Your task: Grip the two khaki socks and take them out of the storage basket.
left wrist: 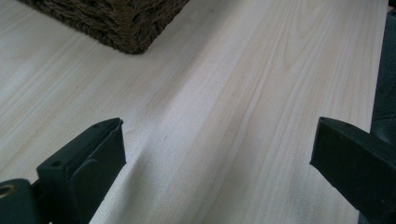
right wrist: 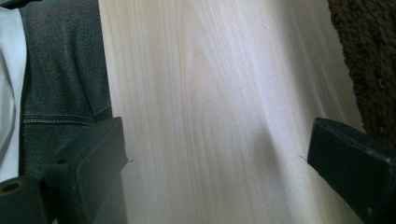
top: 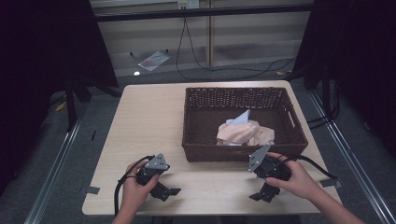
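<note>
Both grippers sit near the front edge of the pale wooden table (top: 144, 116): left gripper (top: 169, 192) and right gripper (top: 263, 194), jaws spread wide, gripping nothing. Bare tabletop between them. Dark woven wicker basket (top: 196, 119) just beyond holds crumpled peach cloth (top: 240, 133) and pale blue paper (top: 243, 117).

High view looks down from above the near edge, taking in the whole table (top: 149, 121). Both gripper views sit low, close to the wood. All three share the basket (top: 243, 154).
</note>
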Motion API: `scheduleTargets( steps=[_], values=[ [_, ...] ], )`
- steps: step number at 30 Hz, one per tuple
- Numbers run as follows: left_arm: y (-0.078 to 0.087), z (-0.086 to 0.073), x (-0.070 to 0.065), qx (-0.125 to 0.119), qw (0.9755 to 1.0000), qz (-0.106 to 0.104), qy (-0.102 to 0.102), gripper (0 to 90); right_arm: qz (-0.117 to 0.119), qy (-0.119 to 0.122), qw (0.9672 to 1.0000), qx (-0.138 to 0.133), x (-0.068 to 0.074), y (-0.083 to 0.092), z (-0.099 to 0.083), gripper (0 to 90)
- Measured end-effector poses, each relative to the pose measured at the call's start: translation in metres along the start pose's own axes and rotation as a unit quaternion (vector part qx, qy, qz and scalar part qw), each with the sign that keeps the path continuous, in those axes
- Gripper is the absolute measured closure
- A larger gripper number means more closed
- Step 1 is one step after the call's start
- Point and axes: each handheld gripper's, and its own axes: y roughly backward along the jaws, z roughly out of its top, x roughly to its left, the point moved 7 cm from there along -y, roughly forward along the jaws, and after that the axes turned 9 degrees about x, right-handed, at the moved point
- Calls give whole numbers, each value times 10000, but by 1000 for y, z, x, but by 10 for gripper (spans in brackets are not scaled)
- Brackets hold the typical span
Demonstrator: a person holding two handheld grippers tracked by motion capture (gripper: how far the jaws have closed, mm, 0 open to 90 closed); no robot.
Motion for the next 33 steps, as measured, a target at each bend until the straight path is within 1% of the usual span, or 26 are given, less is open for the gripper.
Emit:
scheduleTargets(
  steps=[1, 3, 7, 8, 9, 12, 13, 14, 15, 16, 18, 19, 20, 22, 24, 26, 27, 28, 29, 30, 32, 33],
  values=[
    [0, 0, 0, 1, 10000, -2, -2, 29, 20, -63, 10000, 55, 1, 2, 0, 43],
    [0, 0, 0, -2, 10000, -4, -1, 29, -1, -11, 10000, 60, 0, 4, 1, 43],
    [0, 0, 0, 0, 10000, -6, -7, 29, 2, -6, 9999, 107, 1, 9, 3, 43],
    [0, 0, 0, 19, 10000, -3, -33, 29, 14, 1, 9999, 128, 1, 11, 4, 43],
    [0, 0, 0, 2, 10000, 5, -6, 29, 33, 43, 9999, 145, 0, 14, 6, 44],
    [1, 0, 0, 37, 10000, 5, -19, 29, 49, 38, 9998, 171, 0, 18, 7, 44],
    [1, 0, 0, 10, 10000, 3, 9, 29, 124, 14, 9998, 136, -1, 22, 9, 44],
    [0, 0, 0, -9, 10000, -11, 9, 29, 120, -5, 9998, 135, -2, 24, 10, 43],
    [0, 0, 0, -6, 10000, -4, 8, 29, 100, 63, 9999, 126, -4, 26, 11, 43],
    [0, 0, 0, -6, 10000, -4, 8, 29, 100, 63, 9999, 126, -4, 26, 11, 43],
    [0, 0, 0, -5, 10000, 1, 11, 29, 171, 12, 9996, 214, -6, 33, 13, 43],
    [0, 0, 0, -9, 10000, -5, 13, 29, 166, 36, 9997, 200, -7, 35, 14, 43],
    [0, 0, 0, -9, 10000, -2, 11, 29, 180, -9, 9996, 235, -7, 38, 14, 43],
    [0, 0, 0, -6, 10000, -4, -4, 29, 189, 32, 9997, 154, -10, 42, 17, 42],
    [0, 0, 0, -12, 10000, -5, 15, 29, 197, 47, 9996, 170, -10, 44, 17, 43],
    [0, 0, 0, -9, 10000, -6, 12, 29, 195, 4, 9996, 210, -12, 49, 18, 43],
    [0, 0, 0, -3, 10000, -4, 11, 29, 245, 17, 9996, 114, -15, 52, 20, 42],
    [0, 0, 0, -7, 10000, -7, 15, 29, 247, 7, 9996, 107, -16, 54, 21, 42],
    [0, 0, 0, -7, 10000, -7, 15, 29, 247, 7, 9996, 107, -16, 54, 21, 42],
    [0, 0, -1, -9, 10000, -12, 15, 29, 247, -54, 9996, 153, -17, 57, 21, 42],
    [0, 0, 0, -2, 10000, -15, -2, 29, 277, -47, 9995, 131, -18, 60, 22, 42],
    [0, 0, 0, -2, 10000, -15, -2, 29, 299, 4, 9995, 100, -19, 60, 23, 42]
  ],
)
